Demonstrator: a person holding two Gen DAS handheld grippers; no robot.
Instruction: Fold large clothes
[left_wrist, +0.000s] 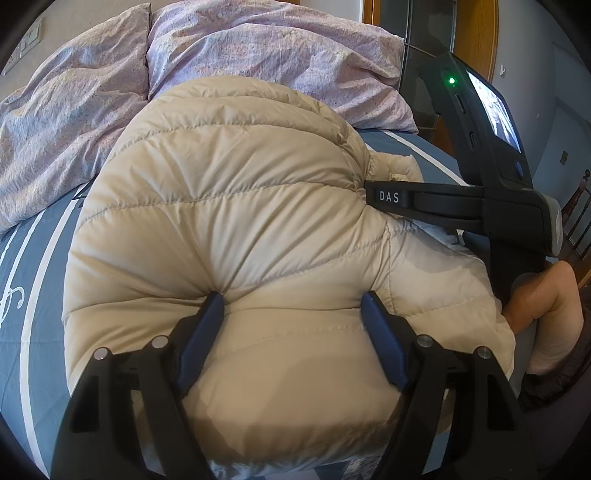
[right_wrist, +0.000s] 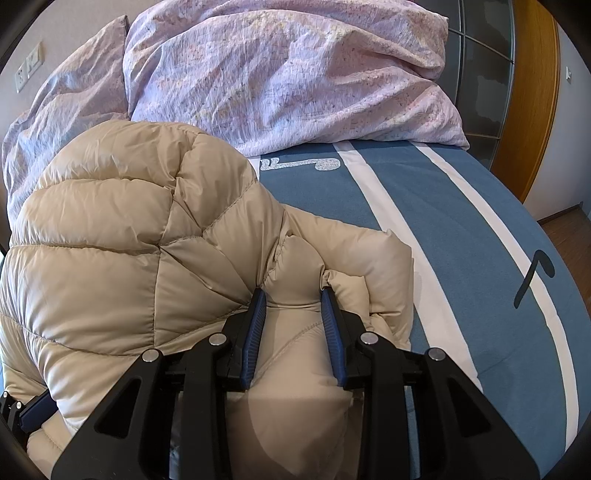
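My left gripper (left_wrist: 291, 302): jaws wide, blue pads (left_wrist: 201, 332) pressed into thick fold of beige down jacket (left_wrist: 236, 206), clamped on it. My right gripper (right_wrist: 293, 297): jaws narrower, pinching bunched quilted fold of same jacket. Jacket lies puffed up on blue bedsheet (right_wrist: 461, 229) with white stripes, near bed edge. Right gripper's body with lit screen (left_wrist: 495, 107) and hand (left_wrist: 543, 310) holding it visible at right of left view. Pink floral duvet (right_wrist: 295, 74) heaped just beyond jacket.

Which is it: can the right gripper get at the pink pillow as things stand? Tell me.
Probably not: the right gripper has its jaws clamped on the beige down jacket, whose bulk lies between it and the pink pillow.
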